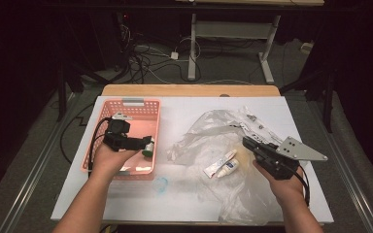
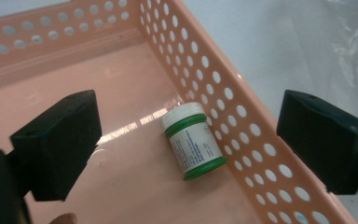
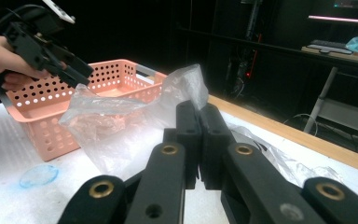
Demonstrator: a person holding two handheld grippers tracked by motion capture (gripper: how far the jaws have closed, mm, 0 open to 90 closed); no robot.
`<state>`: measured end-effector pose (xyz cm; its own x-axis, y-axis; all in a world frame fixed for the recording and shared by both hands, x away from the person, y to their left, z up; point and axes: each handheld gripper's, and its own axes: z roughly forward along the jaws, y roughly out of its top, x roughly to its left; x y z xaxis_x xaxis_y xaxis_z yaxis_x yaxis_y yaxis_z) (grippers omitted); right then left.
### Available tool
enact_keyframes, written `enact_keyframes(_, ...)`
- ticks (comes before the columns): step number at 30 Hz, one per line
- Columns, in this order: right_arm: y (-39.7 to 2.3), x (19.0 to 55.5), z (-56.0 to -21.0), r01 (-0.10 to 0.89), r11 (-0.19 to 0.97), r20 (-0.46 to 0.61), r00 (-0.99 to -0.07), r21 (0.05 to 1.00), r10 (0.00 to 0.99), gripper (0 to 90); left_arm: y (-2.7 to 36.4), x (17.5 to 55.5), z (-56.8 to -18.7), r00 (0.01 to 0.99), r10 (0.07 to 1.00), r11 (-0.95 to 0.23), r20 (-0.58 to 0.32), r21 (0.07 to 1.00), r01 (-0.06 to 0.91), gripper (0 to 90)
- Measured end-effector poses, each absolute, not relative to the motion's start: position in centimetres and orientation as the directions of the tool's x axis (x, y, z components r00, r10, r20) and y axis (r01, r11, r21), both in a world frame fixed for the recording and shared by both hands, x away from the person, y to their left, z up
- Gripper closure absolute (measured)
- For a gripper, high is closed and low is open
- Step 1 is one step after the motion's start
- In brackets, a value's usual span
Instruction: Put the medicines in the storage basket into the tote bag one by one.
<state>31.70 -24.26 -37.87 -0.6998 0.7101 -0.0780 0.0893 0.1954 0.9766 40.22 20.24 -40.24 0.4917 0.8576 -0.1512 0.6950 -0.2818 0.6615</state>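
While the left gripper (image 2: 186, 140) hovers with fingers (image 2: 56, 144) spread and nothing between them, the green-capped jar (image 2: 193, 140) lies below them against the pink basket (image 2: 242, 107) wall; the right gripper (image 3: 198, 140) fingers press together, empty.

overhead forward-down, jaw-mounted close-ups, shared basket (image 1: 135, 104)

Black two-fingered left gripper (image 1: 141, 144) and right gripper (image 1: 248, 143), brass-coloured pivot screws, black cables, grey three-cornered plates.
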Motion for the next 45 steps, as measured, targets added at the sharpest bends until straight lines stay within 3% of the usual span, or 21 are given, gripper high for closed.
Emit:
enact_keyframes(20, -24.3, 31.7, -37.9, 0.094, 0.193, -0.073, -0.7, 0.977, 0.711, 88.9, 18.9, 43.9, -43.4, 0.466, 0.855, -0.355, -0.229, 0.397, 0.846, 35.9)
enact_keyframes(32, -24.3, 31.7, -37.8, 0.09, 0.196, -0.078, -0.699, 0.976, 0.711, 88.9, 17.6, 44.6, -44.8, 0.462, 0.876, -0.415, -0.136, 0.275, 0.867, 52.0)
enact_keyframes(41, -24.3, 31.6, -37.8, 0.088, 0.195, -0.079, -0.7, 0.977, 0.71, 88.9, 17.2, 44.5, -44.7, 0.463, 0.88, -0.42, -0.102, 0.285, 0.861, 53.7)
enact_keyframes(45, -24.4, 31.6, -37.8, 0.085, 0.194, -0.081, -0.696, 0.977, 0.713, 88.9, 17.7, 44.3, -43.8, 0.455, 0.883, -0.397, -0.116, 0.335, 0.855, 53.8)
